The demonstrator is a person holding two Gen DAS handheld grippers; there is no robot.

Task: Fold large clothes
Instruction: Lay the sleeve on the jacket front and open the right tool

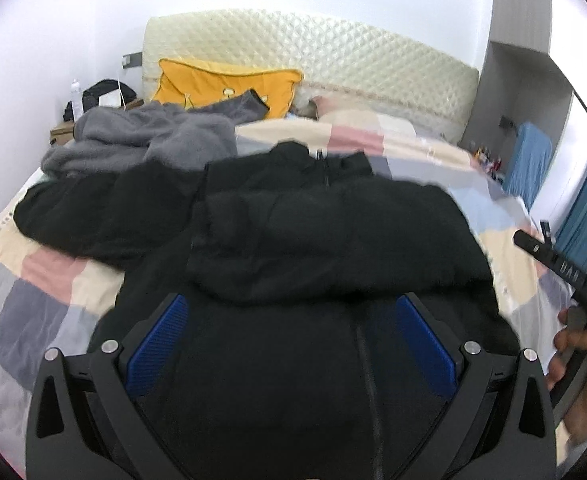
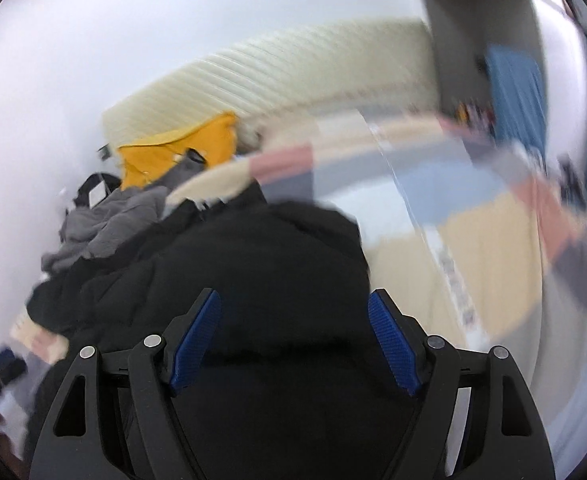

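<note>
Black padded fabric fills the centre of both views: a large jacket point(image 1: 325, 232) lying on a bed point(image 1: 33, 304) covered by a patchwork quilt of cream, pink, grey and pale blue squares. The jacket rests front side up, its zip running from the near hem to the collar point(image 1: 321, 160), so the long axis points away from the left wrist camera toward the headboard point(image 1: 313, 52), collar farthest. One sleeve point(image 1: 93, 208) stretches out to the left across the quilt; the opposite side appears folded in over the chest.

Beyond the left sleeve, a heap of grey fleece clothing point(image 1: 145, 136) touches the jacket's far edge, and behind it a yellow pillow point(image 1: 221, 84) leans against the cream quilted headboard. A water bottle point(image 1: 76, 96) and a dark bag point(image 1: 105, 90) stand on a low surface at the far left, beside the bed. Blue cloth point(image 1: 529, 160) hangs at the right, by a grey cabinet.

The left gripper point(image 1: 293, 336) hangs over the jacket's lower front, jaws spread wide, blue pads point(image 1: 157, 344) clear of the fabric and holding nothing. The right gripper point(image 2: 293, 336), seen in a blurred view, is likewise wide open and empty above the jacket's right side; its handle and the right hand point(image 1: 577, 356) appear at the right edge of the left view.
</note>
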